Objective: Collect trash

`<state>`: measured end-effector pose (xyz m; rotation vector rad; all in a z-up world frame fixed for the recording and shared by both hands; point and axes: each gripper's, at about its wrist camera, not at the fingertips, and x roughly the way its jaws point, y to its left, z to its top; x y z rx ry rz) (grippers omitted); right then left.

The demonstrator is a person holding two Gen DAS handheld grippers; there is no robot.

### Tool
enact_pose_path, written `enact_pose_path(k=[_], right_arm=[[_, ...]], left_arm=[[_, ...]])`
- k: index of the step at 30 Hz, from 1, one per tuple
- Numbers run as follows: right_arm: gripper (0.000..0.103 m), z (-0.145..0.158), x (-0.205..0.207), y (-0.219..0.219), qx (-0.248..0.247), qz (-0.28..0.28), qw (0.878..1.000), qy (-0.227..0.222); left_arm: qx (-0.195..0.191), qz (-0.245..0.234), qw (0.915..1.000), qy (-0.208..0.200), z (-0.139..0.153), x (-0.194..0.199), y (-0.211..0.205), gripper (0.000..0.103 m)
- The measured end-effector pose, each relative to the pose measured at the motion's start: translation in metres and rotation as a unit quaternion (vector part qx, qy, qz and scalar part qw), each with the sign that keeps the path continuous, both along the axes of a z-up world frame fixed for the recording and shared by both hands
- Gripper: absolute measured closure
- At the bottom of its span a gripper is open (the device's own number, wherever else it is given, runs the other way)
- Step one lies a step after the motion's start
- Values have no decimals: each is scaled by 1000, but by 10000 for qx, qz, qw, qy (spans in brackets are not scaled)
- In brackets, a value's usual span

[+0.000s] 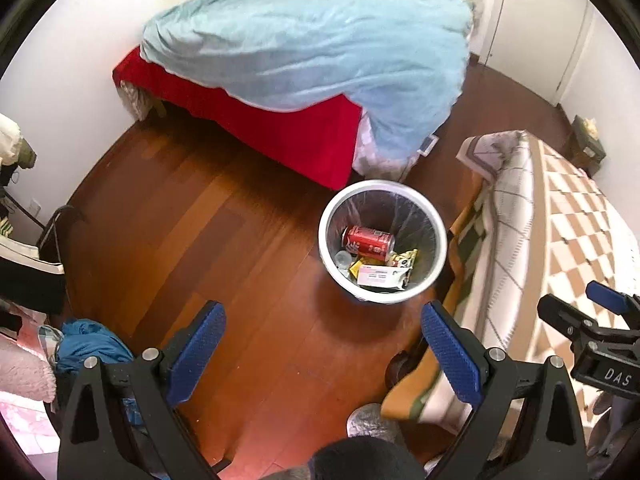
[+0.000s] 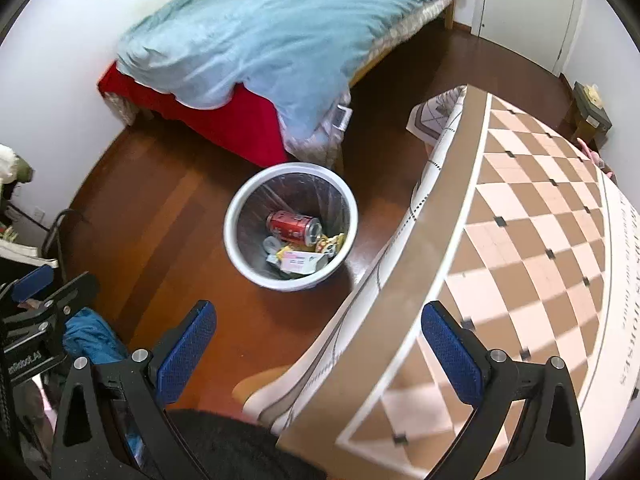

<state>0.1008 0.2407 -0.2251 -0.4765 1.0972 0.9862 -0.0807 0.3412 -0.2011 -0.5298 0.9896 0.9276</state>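
Note:
A white round trash bin point(image 1: 332, 208) point(image 2: 240, 208) with a clear liner stands on the wooden floor between two beds. Inside lie a red soda can point(image 1: 368, 242) point(image 2: 294, 226), a white wrapper point(image 1: 382, 276) point(image 2: 298, 260) and yellow packets point(image 1: 404, 258) point(image 2: 332, 244). My left gripper point(image 1: 324, 354) hangs open above the floor in front of the bin, nothing between its blue pads. My right gripper point(image 2: 320, 354) is open too, held high over the edge of the checked bed, empty. The right gripper point(image 1: 592, 332) also shows at the right of the left wrist view.
A bed with a light blue duvet point(image 1: 312, 36) point(image 2: 264, 28) and red sheet point(image 1: 256, 120) stands behind the bin. A checked brown and cream bedspread point(image 1: 568, 216) point(image 2: 520, 240) fills the right. Blue cloth point(image 1: 92, 344) and clutter lie at the left. White doors point(image 1: 532, 20) stand at the back.

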Motion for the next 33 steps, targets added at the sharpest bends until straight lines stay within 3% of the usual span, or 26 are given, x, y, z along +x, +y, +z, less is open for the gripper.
enact_pose_path(k=[10,18,27,33], right_arm=[[0,88,-47,-85,873,253,9958,105],[0,145,-73,-151,1435,448,9884,195],[0,181,-91,-189,1737,662,9821,302],[0,188,-98,-196,1811,756,9798,375]], left_arm=[[203,-409,9958,-790,79,-37,-75,3],[103,-740,9871,-1417,123,-62,-121,3],[229,-967,9792,-1770,158,-84,-153,3],[282,-1046,9757,-1905,169,-95,-160,3]])
